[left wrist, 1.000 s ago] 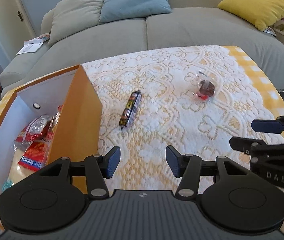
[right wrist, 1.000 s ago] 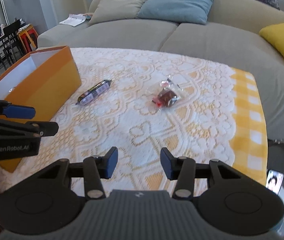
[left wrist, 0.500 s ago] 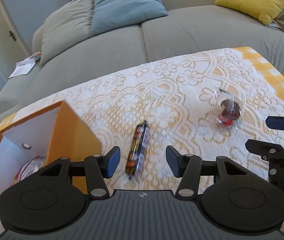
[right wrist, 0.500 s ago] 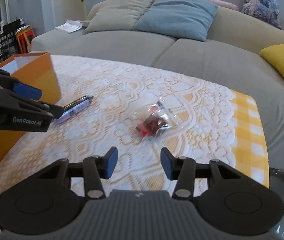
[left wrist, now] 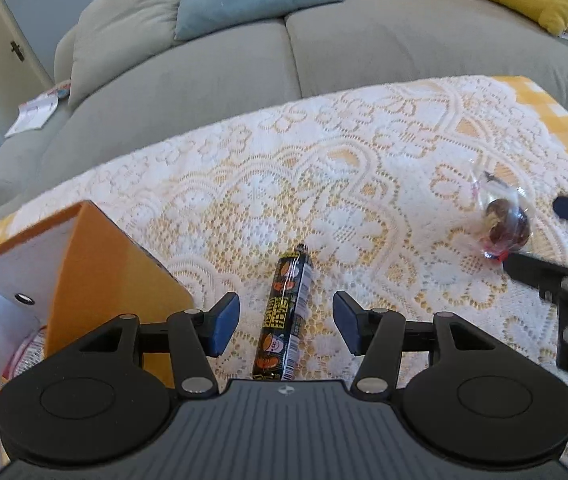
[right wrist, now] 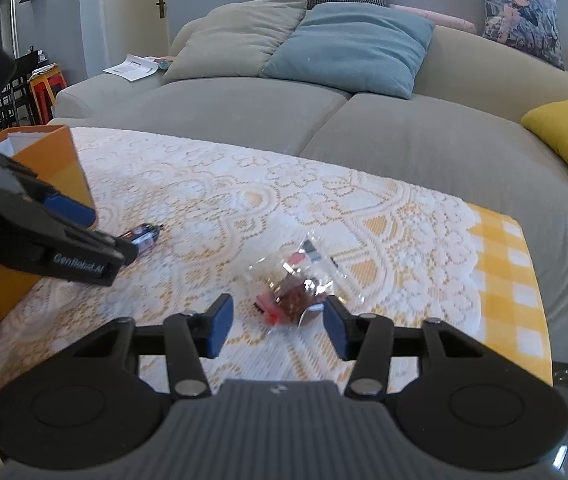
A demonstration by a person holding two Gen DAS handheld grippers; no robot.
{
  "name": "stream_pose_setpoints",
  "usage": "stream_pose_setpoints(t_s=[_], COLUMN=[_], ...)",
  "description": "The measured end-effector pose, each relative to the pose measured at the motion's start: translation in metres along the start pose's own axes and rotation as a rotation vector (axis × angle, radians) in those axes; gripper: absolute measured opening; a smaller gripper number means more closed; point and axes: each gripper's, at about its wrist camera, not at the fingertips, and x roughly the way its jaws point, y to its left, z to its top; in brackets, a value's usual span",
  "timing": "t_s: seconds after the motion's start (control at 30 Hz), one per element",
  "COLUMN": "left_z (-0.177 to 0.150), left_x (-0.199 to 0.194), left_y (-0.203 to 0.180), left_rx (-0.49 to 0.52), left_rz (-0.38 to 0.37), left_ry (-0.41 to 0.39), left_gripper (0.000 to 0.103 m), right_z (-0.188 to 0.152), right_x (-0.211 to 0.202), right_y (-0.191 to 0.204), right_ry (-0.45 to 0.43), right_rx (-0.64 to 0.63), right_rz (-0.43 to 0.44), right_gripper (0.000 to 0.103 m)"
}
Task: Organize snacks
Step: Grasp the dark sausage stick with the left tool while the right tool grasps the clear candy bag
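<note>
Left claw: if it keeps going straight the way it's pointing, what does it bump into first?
Most likely the black snack stick. It lies on the lace tablecloth right between the open left claw fingers, untouched. Past it looks like only cloth, though depth is hard to judge.

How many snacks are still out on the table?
2: a dark snack stick between the left gripper's open jaws, and a clear-wrapped treat in front of the right gripper. The box may hide more.
</note>
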Motion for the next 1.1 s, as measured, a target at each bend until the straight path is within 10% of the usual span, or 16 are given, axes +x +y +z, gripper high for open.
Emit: stream_pose_setpoints(t_s=[0.7, 0.87, 1.1], left_z=[-0.003, -0.003, 0.002], left_x=[0.016, 0.017, 0.006], left_y=[-0.004, -0.005, 0.002], left_rx=[-0.012, -0.006, -0.082], left_rz=[-0.018, -0.008, -0.054], left_ry=[0.058, 0.066, 0.051], left_gripper=[0.061, 0.026, 0.025], right_z=[-0.005, -0.004, -0.004], right_x=[0.039, 0.035, 0.036], right_y=[-0.011, -0.005, 0.007], right_ry=[0.079, 0.045, 0.004], right_rx=[0.028, -0.027, -0.136], right_rz=[-0.011, -0.043, -0.061], right_gripper=[0.069, 0.069, 0.069])
